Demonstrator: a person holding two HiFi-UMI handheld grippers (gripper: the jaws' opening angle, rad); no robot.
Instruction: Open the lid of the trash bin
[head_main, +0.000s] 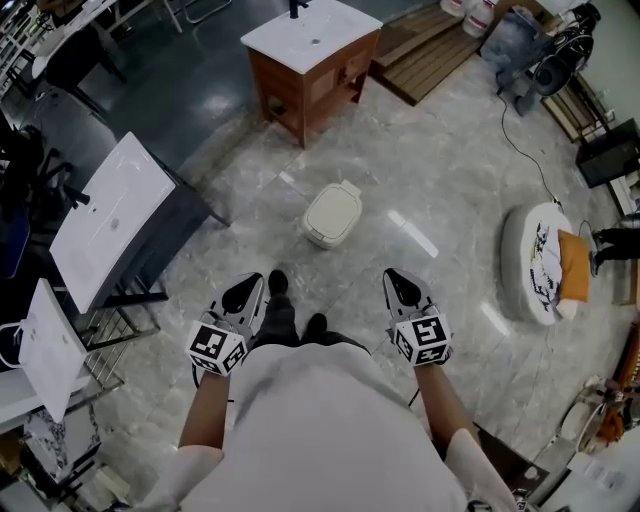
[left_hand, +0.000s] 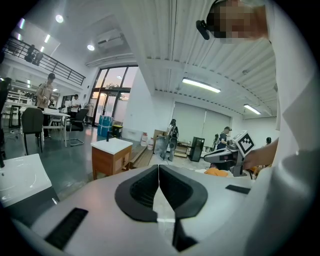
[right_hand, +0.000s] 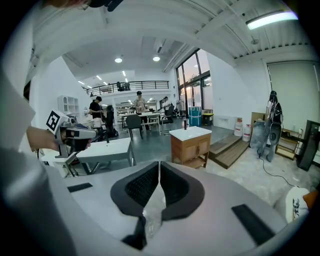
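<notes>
Cream trash bin (head_main: 333, 214), unopened, stands near a wooden cabinet (head_main: 312, 62); left gripper (head_main: 245, 290) and right gripper (head_main: 400, 286) closed, empty.

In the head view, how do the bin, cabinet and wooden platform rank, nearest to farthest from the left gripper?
1. The bin, just ahead of the left gripper, slightly right.
2. The cabinet, farther ahead.
3. The wooden platform, beyond the cabinet, to its right.
</notes>
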